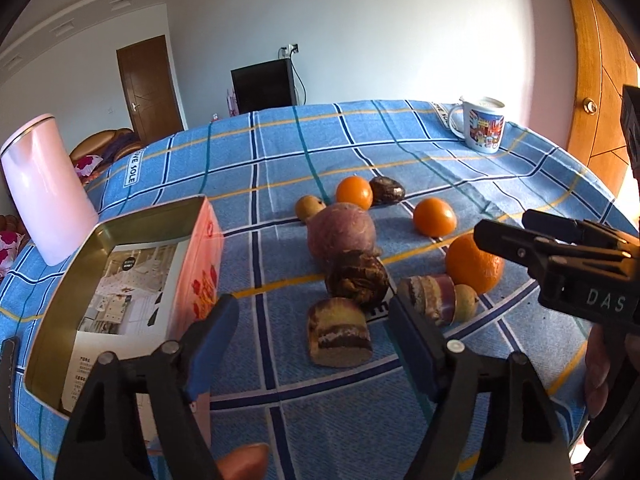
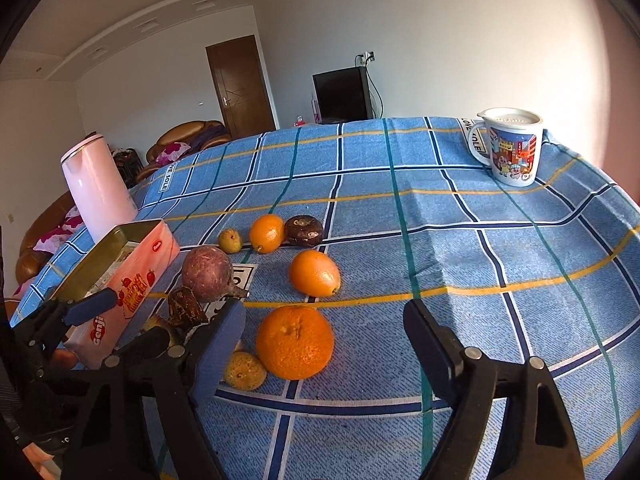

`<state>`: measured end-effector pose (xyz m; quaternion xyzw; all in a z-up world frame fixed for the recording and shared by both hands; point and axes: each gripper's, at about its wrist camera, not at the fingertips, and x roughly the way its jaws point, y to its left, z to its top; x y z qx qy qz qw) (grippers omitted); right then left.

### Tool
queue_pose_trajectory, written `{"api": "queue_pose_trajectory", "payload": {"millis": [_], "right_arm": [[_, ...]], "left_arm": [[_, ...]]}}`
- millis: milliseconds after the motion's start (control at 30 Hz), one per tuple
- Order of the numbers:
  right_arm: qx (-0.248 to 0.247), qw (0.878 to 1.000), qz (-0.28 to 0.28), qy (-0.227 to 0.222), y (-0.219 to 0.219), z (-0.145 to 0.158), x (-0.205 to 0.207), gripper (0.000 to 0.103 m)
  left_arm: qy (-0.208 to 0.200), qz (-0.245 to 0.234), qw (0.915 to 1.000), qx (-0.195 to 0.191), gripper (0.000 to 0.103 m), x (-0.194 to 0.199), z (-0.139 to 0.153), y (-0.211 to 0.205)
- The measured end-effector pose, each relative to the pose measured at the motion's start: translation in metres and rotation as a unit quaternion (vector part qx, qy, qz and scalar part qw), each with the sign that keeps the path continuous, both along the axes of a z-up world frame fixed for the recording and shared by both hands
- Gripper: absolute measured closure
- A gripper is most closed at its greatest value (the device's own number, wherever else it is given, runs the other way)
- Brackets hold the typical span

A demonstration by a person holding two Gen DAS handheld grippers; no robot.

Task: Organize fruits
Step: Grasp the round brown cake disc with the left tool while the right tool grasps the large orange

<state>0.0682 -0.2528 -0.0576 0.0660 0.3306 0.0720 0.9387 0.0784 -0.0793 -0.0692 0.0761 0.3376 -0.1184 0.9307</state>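
Left gripper [image 1: 314, 316]: we see its blue-padded fingers [image 1: 212, 340] spread wide apart, gripping nothing. Between the tips, just beyond them, lies a cut, layered brown-and-yellow piece [image 1: 339, 333] on the checked blue tablecloth [image 1: 460, 168]. Just past it sits a dark wrinkled fruit [image 1: 357, 278], touching a large purple round fruit [image 1: 341, 231] farther out. By the right fingertip rests a second cut piece [image 1: 431, 298], with a small yellow fruit [image 1: 465, 302] against it. Beside the left finger stands an open pink tin [image 1: 200, 256], paper lying inside. Farther off we find a small yellow fruit [image 1: 309, 208], an orange [image 1: 354, 192] and a dark brown fruit [image 1: 386, 189] in a row, and another orange [image 1: 435, 217] apart to their right.

Right gripper [image 2: 324, 326]: we see its fingers [image 2: 224, 340] likewise wide apart and empty. Between them, nearer the left finger, sits a large orange [image 2: 295, 342], with a small yellow fruit [image 2: 244, 371] touching its left side, partly behind the left finger. Beyond the fingertips lies an orange [image 2: 315, 273], then the row of fruit farther out. Left of the left finger, the purple fruit [image 2: 207, 268] and the tin [image 2: 120, 304] appear, with the left gripper [image 2: 116, 320] in front of them.

At the far edges stand a pink jug [image 2: 100, 188] to the left and a printed mug [image 2: 510, 146] to the right.
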Motion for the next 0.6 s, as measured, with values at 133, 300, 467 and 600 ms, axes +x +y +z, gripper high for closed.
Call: {"api": "queue_pose_trajectory", "payload": {"millis": [133,300,467,600], "right_arm": [[0.002,0.999,0.015,0.029,0.003,-0.008,0.01,0.031],[0.013,0.997,0.038,0.058,0.004,-0.015,0.018,0.035],[-0.002,0.996,0.061,0.068,0.013,-0.019,0.018,0.053],[0.007,0.996,0.061,0.063,0.01,-0.018,0.017,0.054]], "left_arm": [[0.013,-0.004,0.9998,0.012,0.03,0.004,-0.008,-0.004],[0.018,-0.003,0.9997,0.015,0.03,0.007,-0.009,-0.004],[0.022,-0.025,0.999,0.028,0.041,0.005,-0.013,-0.012],[0.056,-0.033,0.9978,-0.012,0.065,0.012,-0.018,-0.002]]}}
